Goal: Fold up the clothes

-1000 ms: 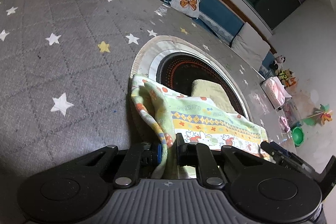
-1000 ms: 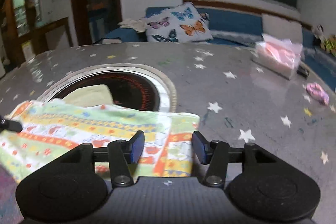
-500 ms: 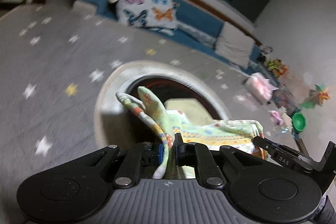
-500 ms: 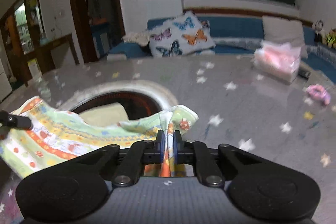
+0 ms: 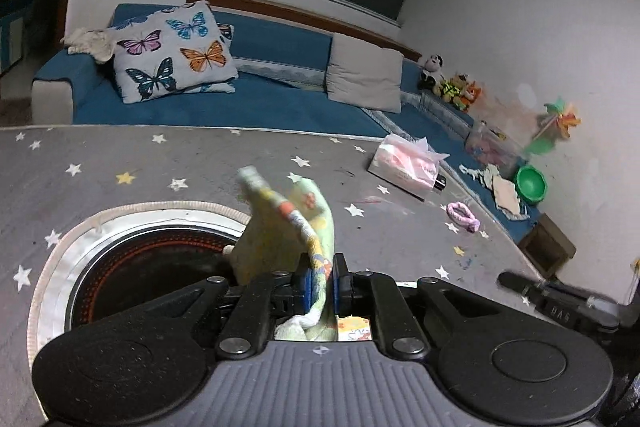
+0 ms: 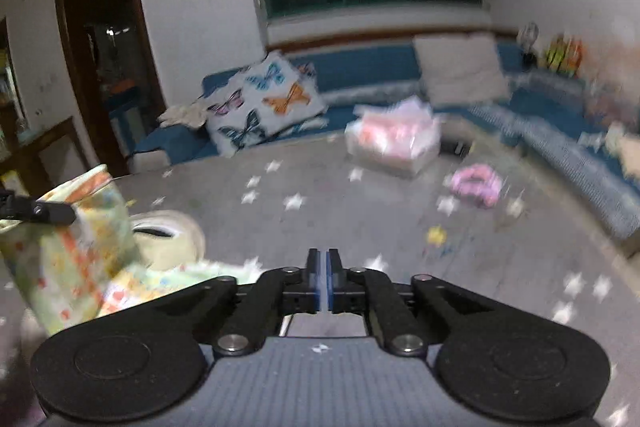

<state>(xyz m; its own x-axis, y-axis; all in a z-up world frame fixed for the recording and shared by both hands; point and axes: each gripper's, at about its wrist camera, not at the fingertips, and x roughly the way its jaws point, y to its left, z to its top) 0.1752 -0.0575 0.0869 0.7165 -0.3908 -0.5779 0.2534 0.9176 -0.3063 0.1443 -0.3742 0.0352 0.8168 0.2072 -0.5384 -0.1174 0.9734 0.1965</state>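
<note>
My left gripper (image 5: 320, 285) clamps the patterned cloth (image 5: 288, 227), lifted above the star-print table (image 5: 120, 155) (right view blurred); my right gripper (image 6: 322, 281) pads meet, no cloth visible between them

Item count, both views combined:

- Tools: two. One left tool (image 5: 320, 285); one right tool (image 6: 323, 281).
- Patterned cloth (image 5: 298, 227): one.
- Desk (image 5: 120, 155): one, with a grey star-print cover.
- Round recessed burner (image 5: 132, 267) in the desk: one.
- Tissue pack (image 5: 406, 167): one, near the far right edge of the desk.
- Pink hair tie (image 5: 463, 215): one, near the right edge of the desk.
- Sofa cushions: two. One butterfly cushion (image 5: 174, 51); one plain grey cushion (image 5: 364, 75).
- Green bowl (image 5: 531, 183): one, on the sofa.
- Plush toys (image 5: 450, 83): a small group on the sofa ledge; exact number not discernible.
- Pinwheel (image 5: 560, 117): one.
</note>
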